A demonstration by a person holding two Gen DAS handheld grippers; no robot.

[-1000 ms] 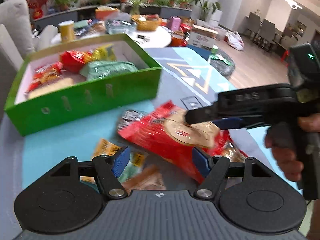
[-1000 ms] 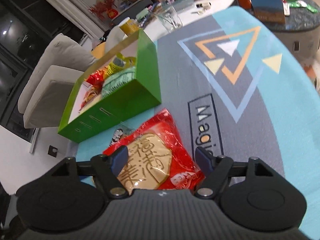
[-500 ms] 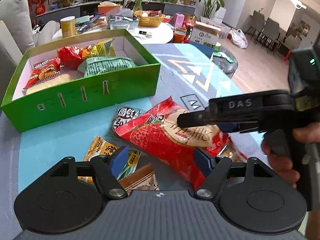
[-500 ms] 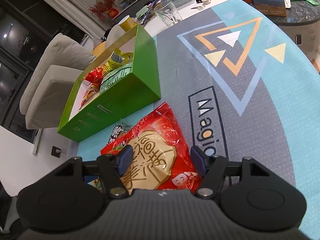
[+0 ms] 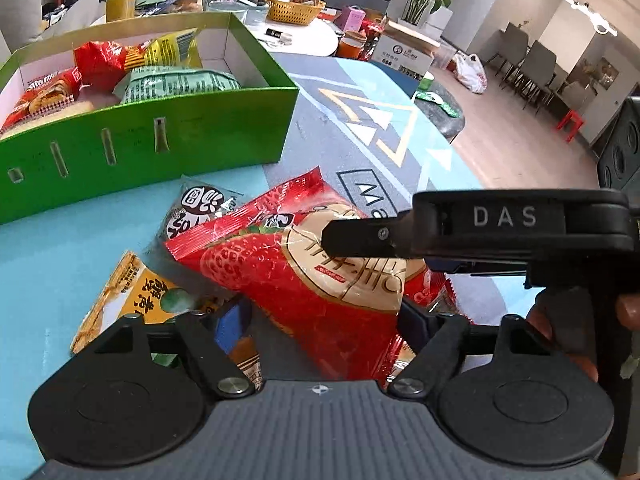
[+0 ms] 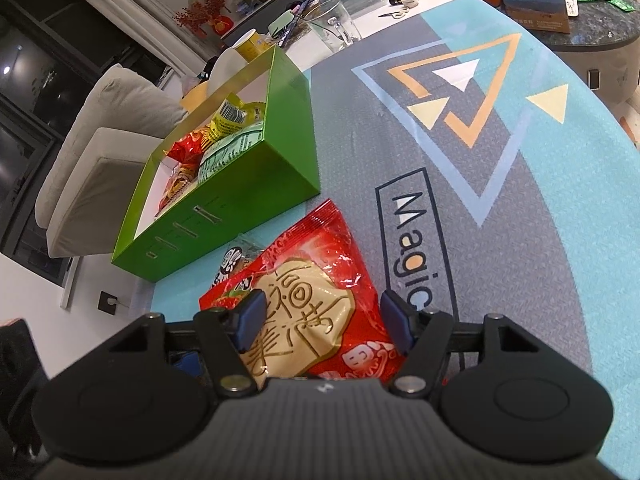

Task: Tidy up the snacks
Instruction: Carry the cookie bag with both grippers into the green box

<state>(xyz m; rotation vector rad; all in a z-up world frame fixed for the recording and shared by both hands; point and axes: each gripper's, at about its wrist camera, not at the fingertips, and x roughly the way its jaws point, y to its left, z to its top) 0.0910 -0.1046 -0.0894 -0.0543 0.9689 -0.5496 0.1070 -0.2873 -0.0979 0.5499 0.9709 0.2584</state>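
A red strawberry snack bag (image 5: 280,276) (image 6: 320,264) lies on the mat in front of the green box (image 5: 140,148) (image 6: 240,200), which holds several snack packs. My right gripper (image 6: 322,322) has the bag between its blue pads; its jaws are closing and both pads touch the bag. From the left wrist view, the right gripper (image 5: 360,238) reaches across the bag from the right. My left gripper (image 5: 324,322) straddles the bag's near end, its jaws opening, with the pads clear of the wrapper.
A yellow packet (image 5: 132,292), a black-and-white packet (image 5: 200,208) and a brown packet (image 5: 246,356) lie beside and under the red bag. A hand (image 5: 560,320) holds the right gripper. A cluttered white table (image 5: 294,10) stands behind the box, a sofa (image 6: 100,132) to its left.
My left gripper has come nearer and lower over the red bag with its jaws wider. The right gripper's jaws have narrowed onto the bag; that hand has stayed put.
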